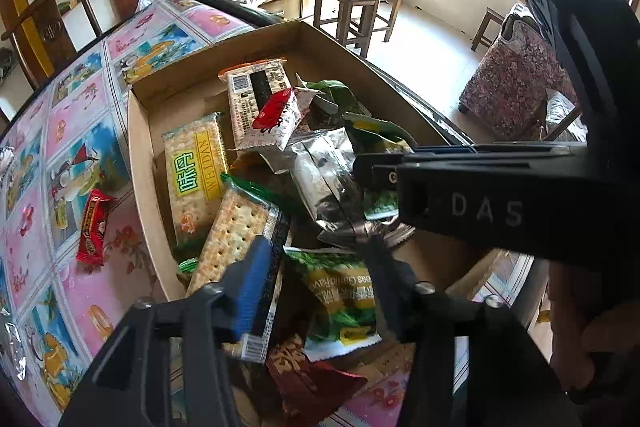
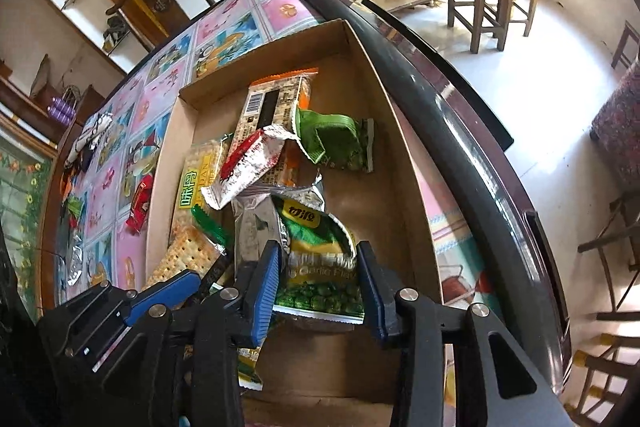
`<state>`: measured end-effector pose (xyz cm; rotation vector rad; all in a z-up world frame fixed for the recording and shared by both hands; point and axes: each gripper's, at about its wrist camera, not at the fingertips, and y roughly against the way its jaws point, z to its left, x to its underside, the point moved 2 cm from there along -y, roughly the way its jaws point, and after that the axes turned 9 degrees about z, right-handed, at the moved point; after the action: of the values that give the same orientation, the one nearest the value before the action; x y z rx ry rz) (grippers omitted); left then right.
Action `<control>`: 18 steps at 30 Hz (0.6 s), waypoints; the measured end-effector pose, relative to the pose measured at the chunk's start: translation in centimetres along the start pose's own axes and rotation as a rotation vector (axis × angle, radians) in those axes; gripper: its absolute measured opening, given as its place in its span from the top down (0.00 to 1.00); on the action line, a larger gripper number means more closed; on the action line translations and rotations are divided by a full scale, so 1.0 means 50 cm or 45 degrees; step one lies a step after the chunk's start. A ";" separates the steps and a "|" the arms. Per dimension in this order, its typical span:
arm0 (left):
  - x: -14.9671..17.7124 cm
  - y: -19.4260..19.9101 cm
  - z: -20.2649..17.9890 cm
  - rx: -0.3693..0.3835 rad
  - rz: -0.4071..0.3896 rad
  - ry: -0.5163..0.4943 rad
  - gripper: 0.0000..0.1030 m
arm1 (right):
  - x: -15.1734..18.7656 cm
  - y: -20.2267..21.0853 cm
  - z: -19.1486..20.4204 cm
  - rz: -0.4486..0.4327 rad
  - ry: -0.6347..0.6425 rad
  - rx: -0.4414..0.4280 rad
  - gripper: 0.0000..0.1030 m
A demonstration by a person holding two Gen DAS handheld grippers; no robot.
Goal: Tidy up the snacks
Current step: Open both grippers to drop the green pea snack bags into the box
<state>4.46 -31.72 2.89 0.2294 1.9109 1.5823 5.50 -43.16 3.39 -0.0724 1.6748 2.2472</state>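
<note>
At the bottom of the right wrist view, the right gripper (image 2: 318, 283) has its blue pads on either side of a green pea packet (image 2: 320, 267); whether they press it I cannot tell. In the left wrist view the left gripper (image 1: 316, 279) stands spread over cracker packs (image 1: 236, 231). Both hang above the cardboard box (image 2: 384, 99) of snacks mid-frame. On the worktop (image 1: 80, 107) at left lies a red candy bar (image 1: 93, 227).
</note>
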 end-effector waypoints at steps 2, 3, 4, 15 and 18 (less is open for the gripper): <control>0.005 0.007 -0.003 -0.018 -0.016 -0.010 0.45 | 0.005 0.008 0.000 -0.016 0.002 0.008 0.55; 0.006 0.011 -0.003 -0.027 -0.020 -0.014 0.44 | 0.008 0.014 0.002 -0.026 0.006 0.010 0.51; 0.007 0.014 -0.004 -0.040 -0.025 -0.019 0.44 | 0.010 0.019 0.003 -0.036 0.008 0.013 0.50; 0.014 0.058 -0.016 -0.164 -0.103 -0.111 0.37 | 0.029 0.064 0.007 -0.108 0.011 0.014 0.43; 0.019 0.070 -0.025 -0.200 -0.128 -0.151 0.37 | 0.029 0.070 0.006 -0.113 -0.005 -0.003 0.43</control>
<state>2.13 -31.35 5.90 0.1543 1.6737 1.6057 3.15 -43.40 6.36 -0.1404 1.6342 2.1829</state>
